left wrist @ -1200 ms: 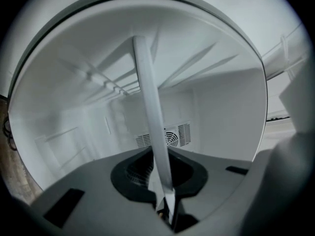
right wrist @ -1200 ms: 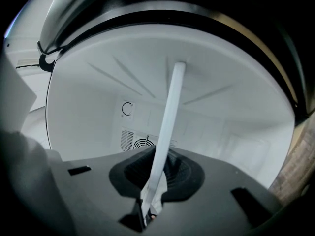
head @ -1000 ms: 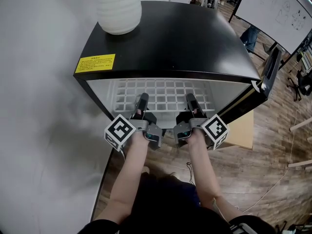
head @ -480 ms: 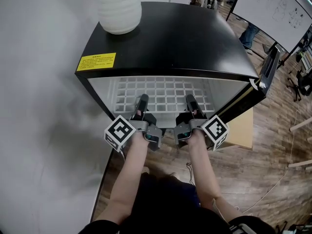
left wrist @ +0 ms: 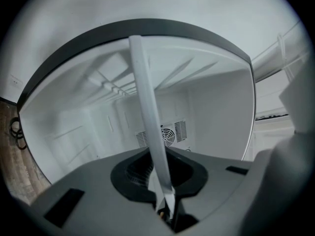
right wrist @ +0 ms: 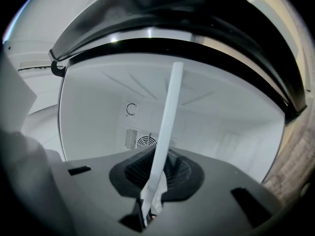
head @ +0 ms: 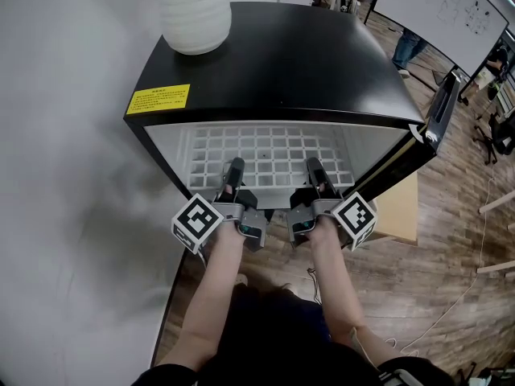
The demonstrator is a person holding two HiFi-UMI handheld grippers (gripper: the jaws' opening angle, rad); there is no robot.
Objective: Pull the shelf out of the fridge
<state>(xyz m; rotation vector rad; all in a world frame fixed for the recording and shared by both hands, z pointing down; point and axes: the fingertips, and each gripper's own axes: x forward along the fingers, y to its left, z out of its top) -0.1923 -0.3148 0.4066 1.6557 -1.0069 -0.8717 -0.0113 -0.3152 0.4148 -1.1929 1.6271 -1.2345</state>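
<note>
Whiteboard (head: pixel 451 6) with marker sketches hanging at top right. Wood-plank floor (head: pixel 459 256) stretching out below whiteboard, even light falling on it. Person's legs (head: pixel 407 51) standing just left of whiteboard's lower end. Thin cable (head: pixel 451 310) trailing over floor well below whiteboard. Pale wooden board (head: pixel 400 207) lying on floor, below-left of whiteboard. Plain white wall (head: pixel 64 199) filling side far left of whiteboard.

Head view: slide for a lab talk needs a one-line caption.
Left claw and right claw clamp the front edge of the white grid shelf in the open black fridge.
</note>
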